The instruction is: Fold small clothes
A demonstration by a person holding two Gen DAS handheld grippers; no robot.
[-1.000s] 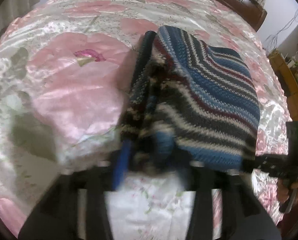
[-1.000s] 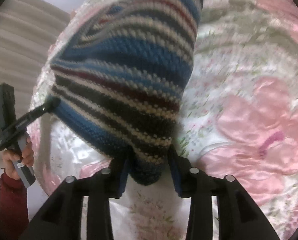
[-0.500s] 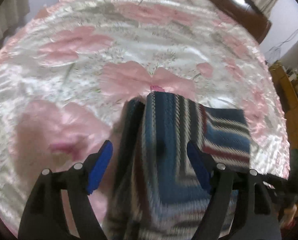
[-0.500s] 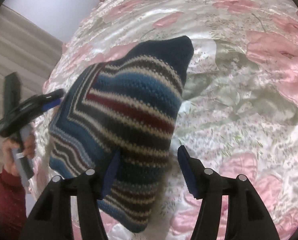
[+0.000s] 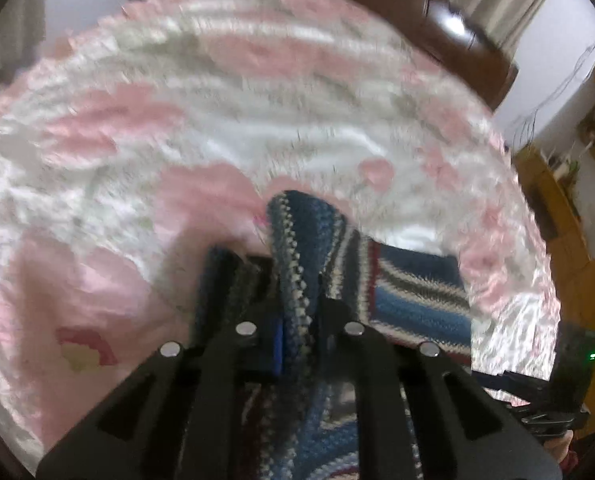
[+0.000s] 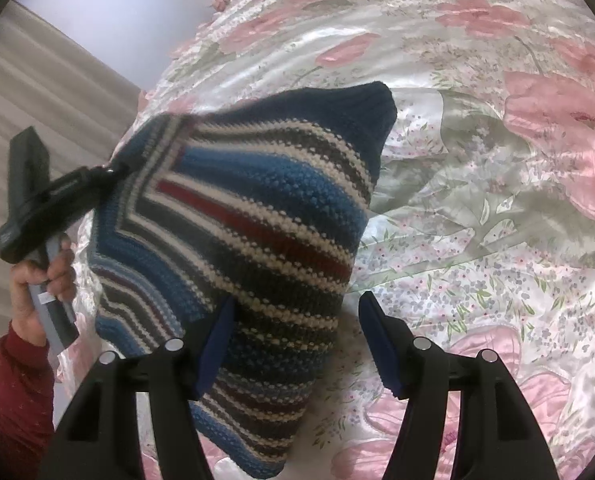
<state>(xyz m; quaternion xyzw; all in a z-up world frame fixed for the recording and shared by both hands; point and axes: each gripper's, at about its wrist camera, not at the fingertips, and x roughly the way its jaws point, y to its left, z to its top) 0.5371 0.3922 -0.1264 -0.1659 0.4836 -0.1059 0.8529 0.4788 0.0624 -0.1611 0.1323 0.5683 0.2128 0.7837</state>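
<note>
A striped knit garment (image 6: 257,220) in blue, cream, grey and dark red lies folded on the flowered satin bedspread (image 6: 477,200). My right gripper (image 6: 295,302) hangs open over its near end, and its blue pads (image 6: 217,332) stand apart and hold nothing. My left gripper (image 6: 115,168) pinches the knit's far left corner, with a hand (image 6: 41,276) in a red sleeve around its handle. In the blurred left wrist view my left gripper (image 5: 299,320) is shut on a raised edge of the knit (image 5: 417,292).
The pink and white bedspread (image 5: 177,140) spreads wide on all sides of the knit. A dark wooden headboard (image 5: 397,12) closes off the far side. A wooden cabinet (image 5: 577,220) stands at the right, and a beige curtain (image 6: 37,100) hangs behind the left hand.
A second ago both grippers held the knit up. Both then opened and it dropped onto the bed. Now my left gripper has shut again on one edge, while the right stays open.
</note>
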